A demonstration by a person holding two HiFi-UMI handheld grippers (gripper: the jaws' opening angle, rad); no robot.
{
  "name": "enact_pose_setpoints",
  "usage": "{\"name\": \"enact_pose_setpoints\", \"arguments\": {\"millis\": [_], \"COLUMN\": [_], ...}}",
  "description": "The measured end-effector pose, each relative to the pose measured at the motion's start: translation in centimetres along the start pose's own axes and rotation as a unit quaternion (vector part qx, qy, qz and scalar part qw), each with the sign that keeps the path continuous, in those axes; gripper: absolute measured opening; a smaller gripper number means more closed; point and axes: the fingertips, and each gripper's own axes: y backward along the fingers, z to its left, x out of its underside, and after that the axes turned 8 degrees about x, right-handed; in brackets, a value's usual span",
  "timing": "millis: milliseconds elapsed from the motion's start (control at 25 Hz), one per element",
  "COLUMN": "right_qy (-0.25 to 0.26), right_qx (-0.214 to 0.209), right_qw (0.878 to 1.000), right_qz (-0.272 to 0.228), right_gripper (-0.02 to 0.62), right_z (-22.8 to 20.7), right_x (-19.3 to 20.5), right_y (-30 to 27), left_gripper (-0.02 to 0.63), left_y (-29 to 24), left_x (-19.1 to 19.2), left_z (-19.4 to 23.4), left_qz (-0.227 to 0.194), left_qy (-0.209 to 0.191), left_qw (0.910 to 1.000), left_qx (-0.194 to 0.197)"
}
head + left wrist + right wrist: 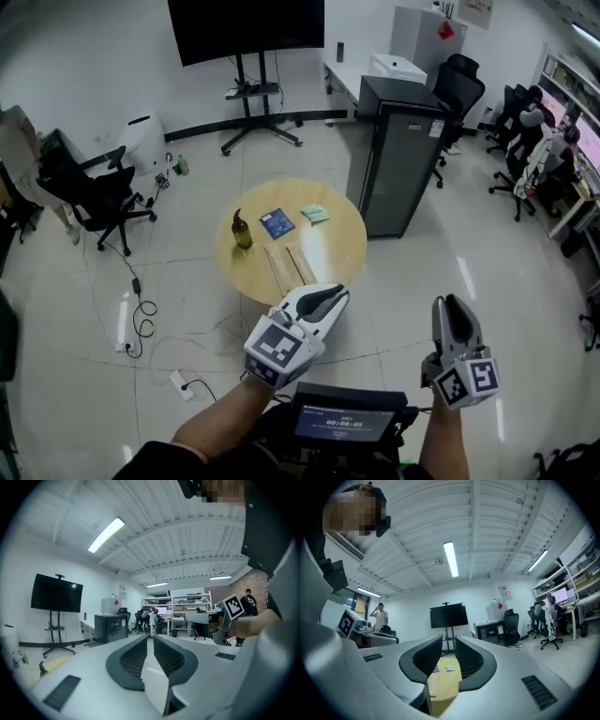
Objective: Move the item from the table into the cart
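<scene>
Holding nothing right now: the left gripper (336, 296) at bottom centre and the right gripper (454, 305) at bottom right both have their jaws just a crack apart, empty. The bottle (242, 231), blue packet (277, 223) and green packet (315, 213) sit on the round yellow table (337, 253) mid-frame, well apart from both.

table: round, pale wood top (339, 246), standing mid-floor, a bright glare on its near right part
bottle: dark olive pump bottle (242, 231), upright near the table's left edge
blue packet: flat square (277, 223), just right of the bottle, apart from it
green packet: small flat piece (315, 214), right of the blue packet, towards the far side
wooden strips: two pale slats (289, 265) lying side by side on the near half
floor: glossy pale tiles (450, 272)
cable: black, looping (141, 319) left of the table
power strip: white (180, 383), near left
</scene>
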Motion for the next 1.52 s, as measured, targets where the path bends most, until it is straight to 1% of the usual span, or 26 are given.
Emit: {"name": "enact_pose_setpoints", "arguments": {"millis": [120, 320, 360, 400, 440, 560, 680, 760, 840, 880, 920, 1000, 1160, 1200, 1280, 1360, 1520], "right_qy": [0.005, 0.003, 0.001, 0.003, 0.008, 0.025, 0.034, 0.043, 0.055, 0.065, 0.076, 0.087, 0.106, 0.111, 0.120, 0.124, 0.119], "right_qx": [-0.039, -0.118, -0.135, -0.152, -0.166, -0.198, -0.222, -0.236, -0.244, -0.246, -0.247, -0.242, -0.238, -0.239, -0.241, -0.242, -0.256], "right_qw": [0.999, 0.992, 0.989, 0.986, 0.984, 0.977, 0.969, 0.964, 0.959, 0.956, 0.952, 0.946, 0.934, 0.931, 0.925, 0.920, 0.910], "right_qz": [0.020, 0.048, 0.058, 0.066, 0.070, 0.071, 0.101, 0.119, 0.136, 0.149, 0.165, 0.196, 0.245, 0.253, 0.268, 0.280, 0.305], "right_gripper": [0.077, 0.077, 0.080, 0.148, 0.176, 0.176, 0.176, 0.176, 0.176, 0.192, 0.229, 0.230, 0.230, 0.230, 0.281, 0.282, 0.282], "right_z": [2.5, 4.9, 5.1, 5.2, 5.2, 5.4, 6.6, 7.9, 9.3, 10.1, 10.8, 12.4, 14.8, 15.1, 15.2, 14.8, 14.3], "right_x": [1.1, 3.2, 3.8, 4.1, 4.3, 4.7, 6.5, 8.2, 9.8, 10.8, 12.0, 14.8, 20.0, 21.2, 23.2, 24.5, 27.0], "right_y": [-6.3, -16.4, -18.3, -20.1, -21.9, -28.0, -33.9, -37.9, -42.1, -44.4, -46.6, -50.6, -58.0, -59.7, -62.7, -65.2, -69.5], "left_gripper": [0.055, 0.057, 0.057, 0.059, 0.072, 0.074, 0.074, 0.091, 0.092, 0.092, 0.099, 0.145, 0.150, 0.150, 0.150, 0.150, 0.150], "left_y": [1.2, 1.4, 1.3, 1.2, 1.1, 0.5, 0.1, 0.1, 0.0, -0.1, -0.2, -0.1, 0.4, 0.1, -1.0, -2.4, -4.9], "left_x": [0.8, 1.6, 1.7, 1.7, 1.6, 1.7, 2.7, 4.2, 5.4, 6.1, 6.8, 8.2, 11.7, 12.6, 14.1, 15.2, 16.8], "left_z": [6.0, 14.2, 15.5, 16.6, 17.8, 21.8, 26.4, 29.8, 33.3, 35.1, 37.0, 40.6, 47.4, 48.6, 50.6, 52.1, 55.1], "left_qz": [-0.004, -0.006, -0.005, -0.003, -0.002, 0.010, 0.026, 0.031, 0.033, 0.036, 0.041, 0.057, 0.079, 0.086, 0.100, 0.110, 0.123], "left_qy": [0.030, 0.056, 0.063, 0.070, 0.077, 0.092, 0.113, 0.132, 0.147, 0.155, 0.163, 0.176, 0.190, 0.196, 0.204, 0.215, 0.237], "left_qw": [0.9982, 0.9903, 0.9875, 0.9842, 0.9806, 0.9695, 0.9590, 0.9539, 0.9508, 0.9496, 0.9490, 0.9489, 0.9455, 0.9453, 0.9453, 0.9430, 0.9331], "left_qx": [-0.052, -0.127, -0.145, -0.163, -0.180, -0.227, -0.259, -0.268, -0.271, -0.270, -0.267, -0.256, -0.252, -0.247, -0.234, -0.229, -0.241]}}
